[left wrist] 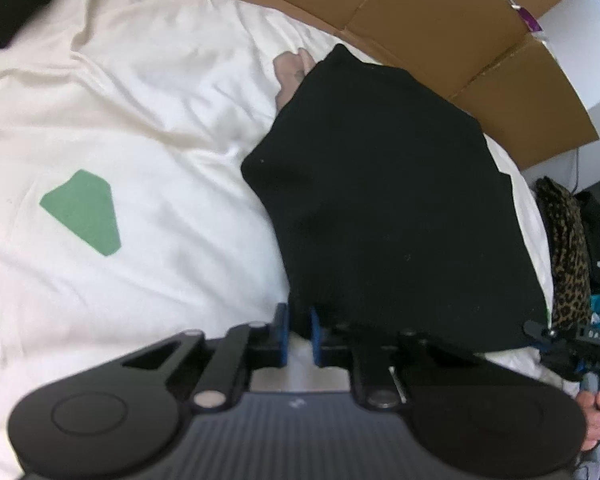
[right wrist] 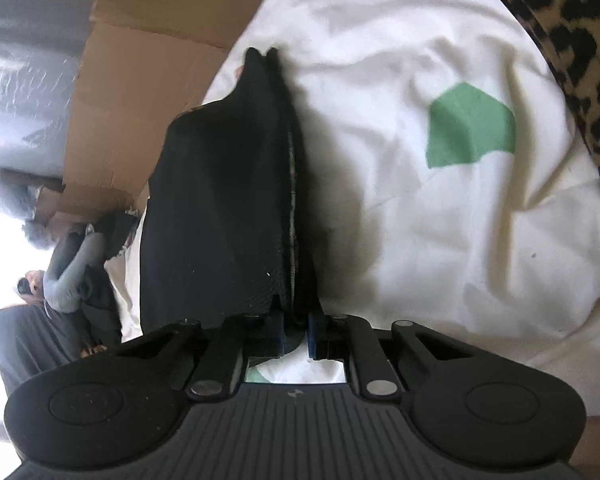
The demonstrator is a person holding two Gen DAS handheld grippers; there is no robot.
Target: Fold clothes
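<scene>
Black garment (left wrist: 388,200): lifted over white bedsheet (left wrist: 140,120), long axis running far from both tools, near edge pinched in the narrowed left tool (left wrist: 299,334) and right tool (right wrist: 296,332).

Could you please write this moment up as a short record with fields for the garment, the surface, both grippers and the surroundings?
garment: black garment, partly lifted, edge pinched at both grippers
surface: white sheet with a green patch
left gripper: shut on the garment's edge
right gripper: shut on the doubled edge
surroundings: cardboard behind; leopard-print fabric beside the sheet
fold stage: cannot tell
</scene>
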